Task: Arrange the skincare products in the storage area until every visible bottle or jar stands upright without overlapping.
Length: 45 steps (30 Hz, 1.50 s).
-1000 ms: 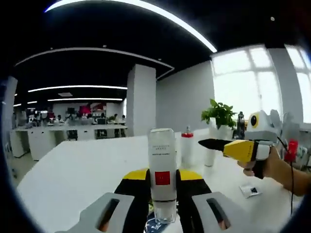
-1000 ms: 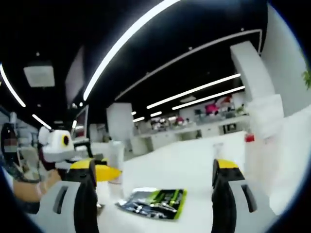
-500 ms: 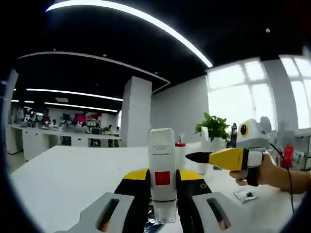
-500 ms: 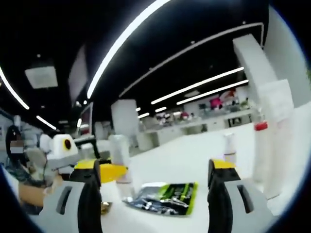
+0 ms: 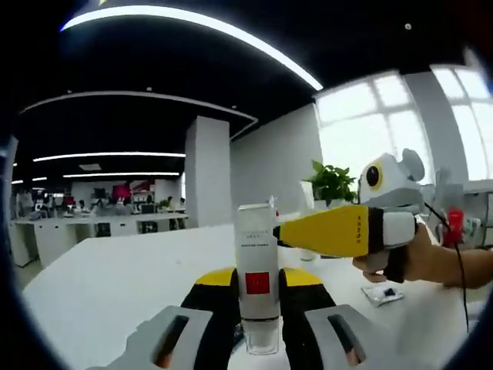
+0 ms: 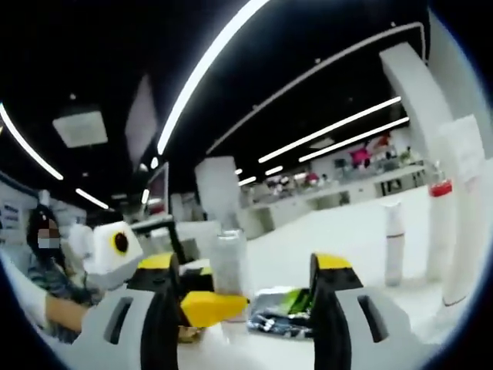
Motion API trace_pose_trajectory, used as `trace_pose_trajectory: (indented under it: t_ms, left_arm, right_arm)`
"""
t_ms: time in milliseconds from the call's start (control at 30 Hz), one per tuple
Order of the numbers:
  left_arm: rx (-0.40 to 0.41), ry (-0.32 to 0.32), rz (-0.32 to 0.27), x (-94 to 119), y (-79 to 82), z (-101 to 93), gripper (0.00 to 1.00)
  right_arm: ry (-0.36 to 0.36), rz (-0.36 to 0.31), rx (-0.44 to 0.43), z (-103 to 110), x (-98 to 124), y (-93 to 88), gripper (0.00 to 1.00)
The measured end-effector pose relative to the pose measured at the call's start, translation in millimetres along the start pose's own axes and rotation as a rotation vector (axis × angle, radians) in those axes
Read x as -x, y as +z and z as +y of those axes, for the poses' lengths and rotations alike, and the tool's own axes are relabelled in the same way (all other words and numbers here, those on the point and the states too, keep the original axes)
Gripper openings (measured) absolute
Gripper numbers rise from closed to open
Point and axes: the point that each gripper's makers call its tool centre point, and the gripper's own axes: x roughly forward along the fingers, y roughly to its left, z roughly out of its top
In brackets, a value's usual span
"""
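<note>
the left gripper (image 5: 258, 297) was clamped on a tall white bottle with a red square label (image 5: 256, 271), its two yellow-and-black jaws pressed against the bottle's sides. the bottle stood upright between them, its clear base at the bottom of the left gripper view, over the white worktop (image 5: 115, 277); whether the base touched the surface could not be told.

the right gripper (image 5: 320, 231) reached into the left gripper view from the right, held by a person's hand (image 5: 408, 262), with its yellow tip just beside the top of the held bottle, passing behind it. a small flat sachet (image 5: 383, 294) lay on the worktop under that hand, towards the right edge. a potted green plant (image 5: 331, 183) stood at the far edge, by the window.

in the right gripper view, the right gripper (image 6: 245, 285) had its jaws spread wide apart with nothing between them. beyond it, the white bottle (image 6: 229, 266) was seen with a yellow jaw of the left gripper (image 6: 209, 307) against it. a green-and-black flat packet (image 6: 281, 312) lay on the worktop (image 6: 339, 231) behind the bottle. near the right edge stood a slim white bottle (image 6: 394, 243), upright, and beside it a bottle with a red cap (image 6: 440, 227), also upright, the two apart from each other.
</note>
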Motion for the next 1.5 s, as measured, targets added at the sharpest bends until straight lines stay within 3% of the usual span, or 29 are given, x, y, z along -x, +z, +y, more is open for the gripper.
trace_pose_trajectory:
  t_ms: [100,167,267,333,400,633,700,767,800,1033,1100,1200,1233,1300,1433,1467,1500]
  left_arm:
    - [-0.084,0.003,0.028,-2,-5.3,-7.2,0.2]
    - [-0.111,-0.002,0.015,-2,-3.9,-16.1,0.2]
    - [-0.11,-0.011,0.012,-2,-2.5,-20.3,0.2]
    - [-0.11,-0.012,0.011,-2,-2.4,-21.2,0.2]
    - [-0.133,-0.004,0.012,-1,-2.9,-20.1,0.2]
    - [-0.169,-0.066,-0.005,-2,-8.4,-25.6,0.24]
    - [-0.133,-0.1,-0.002,-2,-9.9,-30.2,0.35]
    - [-0.084,-0.113,0.009,-3,-13.6,-31.5,0.48]
    - [-0.083,-0.104,0.015,-3,-15.4,-29.6,0.5]
    - [-0.124,-0.063,0.057,3,-27.8,-24.2,0.49]
    - [-0.163,-0.046,0.045,5,-24.3,-27.4,0.42]
    - [-0.214,-0.032,0.041,7,-22.2,-27.1,0.24]
    - [-0.312,-0.004,0.015,8,-15.8,-25.5,0.22]
    - [-0.415,0.043,-0.006,10,-11.1,-26.8,0.21]
    - [-0.479,0.112,0.01,14,-6.6,-16.4,0.2]
    - [-0.618,0.186,0.021,17,-2.0,-4.9,0.2]
    - [-0.649,0.2,0.029,16,0.5,-0.7,0.2]
  right_arm:
    - [0.006,-0.007,-0.002,3,1,1.4,0.63]
    - [0.012,0.011,-0.009,-4,-2,0.9,0.58]
    - [0.009,0.027,-0.005,-7,-5,-1.3,0.5]
    - [0.006,0.032,-0.001,-10,-6,-1.6,0.41]
    - [0.005,0.054,0.012,-13,-8,-3.8,0.22]
    - [-0.044,0.079,0.107,-29,-14,-3.8,0.2]
    - [-0.055,0.054,0.136,-34,-15,0.5,0.2]
    - [-0.056,0.043,0.13,-36,-13,4.5,0.2]
    - [-0.06,0.023,0.117,-37,-12,8.9,0.2]
    - [-0.022,-0.112,0.01,-41,-6,37.4,0.2]
    - [-0.001,-0.134,-0.024,-38,-5,40.3,0.2]
    - [0.03,-0.148,-0.05,-33,-5,41.2,0.2]
    - [0.035,-0.164,-0.061,-32,-6,41.5,0.2]
    - [0.058,-0.196,-0.074,-30,-4,47.1,0.2]
    - [0.07,-0.183,-0.069,-26,-3,45.9,0.2]
    - [0.069,-0.171,-0.05,-24,-6,43.2,0.21]
    - [0.065,-0.163,-0.028,-24,-7,41.8,0.22]
